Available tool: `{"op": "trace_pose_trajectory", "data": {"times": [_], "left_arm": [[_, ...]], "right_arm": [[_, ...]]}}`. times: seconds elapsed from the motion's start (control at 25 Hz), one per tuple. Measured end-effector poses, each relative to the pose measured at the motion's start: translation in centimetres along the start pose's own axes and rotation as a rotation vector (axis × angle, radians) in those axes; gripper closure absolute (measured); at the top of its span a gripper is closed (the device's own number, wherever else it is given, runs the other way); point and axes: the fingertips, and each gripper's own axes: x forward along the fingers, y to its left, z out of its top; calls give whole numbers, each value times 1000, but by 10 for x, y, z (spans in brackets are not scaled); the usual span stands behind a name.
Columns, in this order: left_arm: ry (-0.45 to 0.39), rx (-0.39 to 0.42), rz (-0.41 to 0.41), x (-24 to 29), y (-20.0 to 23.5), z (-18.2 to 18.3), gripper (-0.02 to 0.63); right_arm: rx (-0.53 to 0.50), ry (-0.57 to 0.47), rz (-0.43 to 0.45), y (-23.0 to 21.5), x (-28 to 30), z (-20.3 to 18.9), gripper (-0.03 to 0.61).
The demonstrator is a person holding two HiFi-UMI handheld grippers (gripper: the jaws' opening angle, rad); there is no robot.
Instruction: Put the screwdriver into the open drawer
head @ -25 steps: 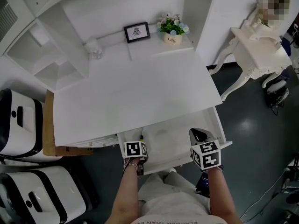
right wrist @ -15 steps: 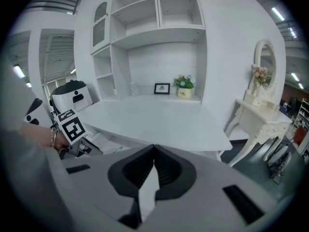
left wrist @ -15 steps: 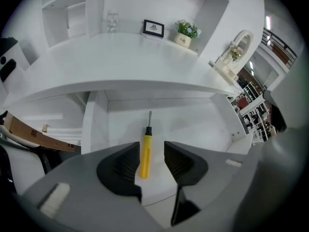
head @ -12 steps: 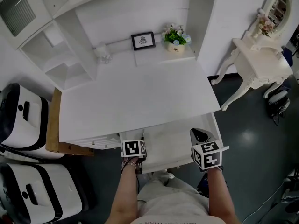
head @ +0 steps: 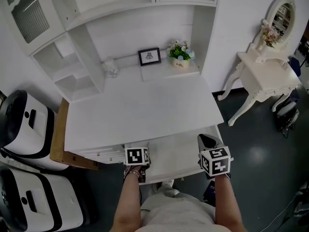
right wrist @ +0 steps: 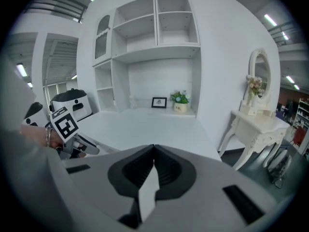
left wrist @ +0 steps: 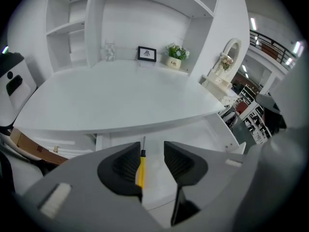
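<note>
Left tongs [left wrist: 152,145]: the left gripper view shows the jaws apart. The yellow-handled screwdriver [left wrist: 140,168] lies between them, close against the left pad; we cannot tell if it touches. Its shaft points at the worktop [left wrist: 120,95] edge, and it sits low in the open drawer [left wrist: 193,132], left of centre. In the head view the marker cube covers that spot and we cannot pick the tool out.

The drawer floor is bare to the right of the tool. The worktop's middle is open; a picture frame [head: 149,56] and flower pot [head: 180,52] stand at its back edge.

Right tongs [right wrist: 154,146]: closed on nothing, at the drawer's right wall. Dark floor separates them from a white dressing table [head: 263,79].
</note>
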Motion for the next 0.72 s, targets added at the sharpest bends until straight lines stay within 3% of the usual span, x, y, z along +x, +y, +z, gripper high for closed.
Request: {"op": "trace_pose_trajectory", "data": {"times": [0.24,0.72], "left_arm": [[-81,34,3,-23,-10,29,465],[-304,146,4,-85,-40,94,574]], "right_arm": [[-6,-56,-11,-3,-13,20,571],[-31,-168,-29,-5,-40,64,571]]}}
